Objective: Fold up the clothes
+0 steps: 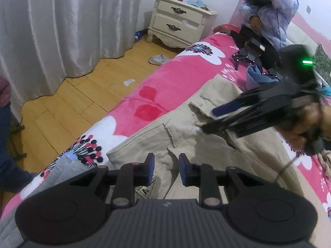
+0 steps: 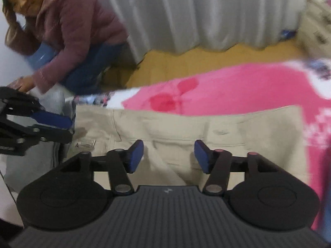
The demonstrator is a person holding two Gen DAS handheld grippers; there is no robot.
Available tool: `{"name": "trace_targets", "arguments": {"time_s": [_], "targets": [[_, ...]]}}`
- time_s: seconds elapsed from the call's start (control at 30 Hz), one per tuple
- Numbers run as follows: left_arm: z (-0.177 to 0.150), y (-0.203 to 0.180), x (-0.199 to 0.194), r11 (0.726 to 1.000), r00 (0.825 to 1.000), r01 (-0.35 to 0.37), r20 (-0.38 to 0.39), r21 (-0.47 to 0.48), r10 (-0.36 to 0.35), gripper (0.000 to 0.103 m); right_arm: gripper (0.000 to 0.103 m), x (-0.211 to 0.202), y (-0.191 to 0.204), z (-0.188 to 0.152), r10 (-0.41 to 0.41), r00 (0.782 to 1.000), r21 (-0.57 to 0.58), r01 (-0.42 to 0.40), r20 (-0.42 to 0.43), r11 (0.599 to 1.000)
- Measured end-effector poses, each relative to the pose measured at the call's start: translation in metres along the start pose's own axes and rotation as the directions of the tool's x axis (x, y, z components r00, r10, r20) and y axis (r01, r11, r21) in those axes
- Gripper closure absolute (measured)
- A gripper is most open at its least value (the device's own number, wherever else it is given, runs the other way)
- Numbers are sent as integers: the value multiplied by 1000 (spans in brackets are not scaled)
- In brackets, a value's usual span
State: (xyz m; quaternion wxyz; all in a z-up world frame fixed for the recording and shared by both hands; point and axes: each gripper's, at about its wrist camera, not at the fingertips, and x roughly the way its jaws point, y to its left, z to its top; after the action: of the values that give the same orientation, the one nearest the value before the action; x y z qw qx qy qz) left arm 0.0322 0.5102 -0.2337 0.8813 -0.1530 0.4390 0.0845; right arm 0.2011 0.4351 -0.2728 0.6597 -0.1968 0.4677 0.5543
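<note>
1. A pair of beige trousers (image 1: 186, 136) is seen spread flat on a bed covered by a pink flowered blanket (image 1: 165, 86).
2. The left claw (image 1: 166, 169) is held just above the trousers' waist end, its blue pads parted a little, with nothing pinched between them.
3. The right claw (image 2: 168, 155) is held over the trousers' middle, released, its pads set wide apart and empty.
4. In the left wrist view, the right claw is seen at 3 o'clock.
5. A cream nightstand (image 1: 178, 20) is seen at 12 o'clock, beside a white curtain (image 1: 62, 24).
6. A person in a mauve jacket (image 2: 68, 26) is seen crouched at 10 o'clock in the right wrist view.
</note>
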Motion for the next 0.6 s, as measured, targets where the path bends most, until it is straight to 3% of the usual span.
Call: {"name": "trace_targets", "arguments": {"time_s": [0.1,0.13,0.17,0.23,0.3,0.37,0.43,0.47,0.6], "targets": [[-1,0,5,1000,1000,-12,-12,-2,12,78,50,39,-14,4,74,990,38,-70,-119,997],[0,0,6,1000,1000,-12,-11,-9,12,78,81,46,-12,2,81,986,45,-75,-143,996],[1,0,7,1000,1000,-12,-8,-18,11,78,94,42,-4,-1,60,990,22,-57,-130,998],[4,1,2,999,1000,-2,15,-35,2,78,100,25,13,-2,-3,998,-50,0,-68,999],[7,4,-5,998,999,22,41,-64,-19,78,100,-6,43,-10,-154,987,-168,160,46,973],[10,10,-10,993,998,46,54,-110,-40,78,95,-22,77,-29,-259,953,-280,295,159,913],[12,14,-9,987,997,66,53,-148,-58,78,91,-25,109,-53,-314,918,-394,390,244,833],[14,14,-7,986,997,64,49,-151,-58,78,84,-18,123,-66,-317,913,-466,404,256,787],[21,5,16,994,999,45,3,-102,-45,78,81,21,159,-110,-307,918,-716,389,251,579]]}}
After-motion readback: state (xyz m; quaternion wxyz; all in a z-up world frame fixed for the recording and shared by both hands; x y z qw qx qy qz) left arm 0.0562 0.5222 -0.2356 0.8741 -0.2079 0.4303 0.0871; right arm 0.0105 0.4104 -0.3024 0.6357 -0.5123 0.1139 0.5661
